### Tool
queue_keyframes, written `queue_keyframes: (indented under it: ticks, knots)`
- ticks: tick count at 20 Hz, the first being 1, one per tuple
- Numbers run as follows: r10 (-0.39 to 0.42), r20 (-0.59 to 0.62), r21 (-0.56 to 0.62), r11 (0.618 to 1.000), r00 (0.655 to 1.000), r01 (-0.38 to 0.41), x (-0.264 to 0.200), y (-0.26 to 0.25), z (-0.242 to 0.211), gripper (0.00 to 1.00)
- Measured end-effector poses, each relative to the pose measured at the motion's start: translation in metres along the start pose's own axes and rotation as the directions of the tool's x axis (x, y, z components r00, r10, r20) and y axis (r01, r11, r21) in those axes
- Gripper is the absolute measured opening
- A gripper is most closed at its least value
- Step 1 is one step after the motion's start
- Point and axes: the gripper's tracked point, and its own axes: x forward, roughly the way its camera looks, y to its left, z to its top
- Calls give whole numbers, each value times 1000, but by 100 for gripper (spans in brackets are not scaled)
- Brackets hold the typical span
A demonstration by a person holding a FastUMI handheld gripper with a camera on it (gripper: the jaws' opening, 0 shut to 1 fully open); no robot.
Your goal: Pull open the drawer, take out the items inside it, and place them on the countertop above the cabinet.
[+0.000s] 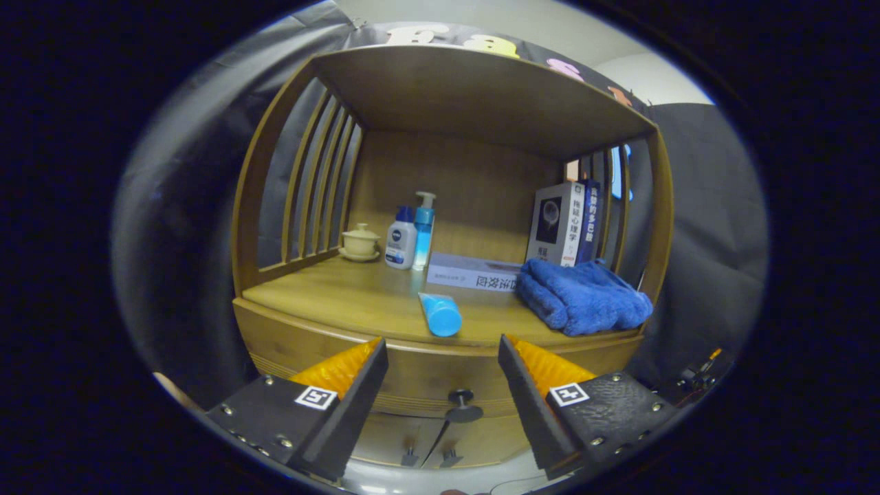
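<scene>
Gripper (443, 357) wide open, grasping nothing, hovering just short of the drawer (440, 375) knob (462, 397). Blue tube (440, 314) lying on the countertop (330, 299) beside a blue towel (581, 295).

Square black-and-white marker tags sit on both fingers (316, 397); book (558, 223) spine lettering is too small to read.

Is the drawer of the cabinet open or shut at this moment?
Shut. The drawer front sits flush under the countertop, and its round knob is untouched between the fingers of the open gripper.
</scene>
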Motion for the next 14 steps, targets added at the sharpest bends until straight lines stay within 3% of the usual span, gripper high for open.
queue_keyframes:
  ticks: [8,14]
  knots:
    - [-5,180,58,998,984,-6,-73,-67,117,96]
    - [-66,232,46,997,970,57,-118,-111,149,96]
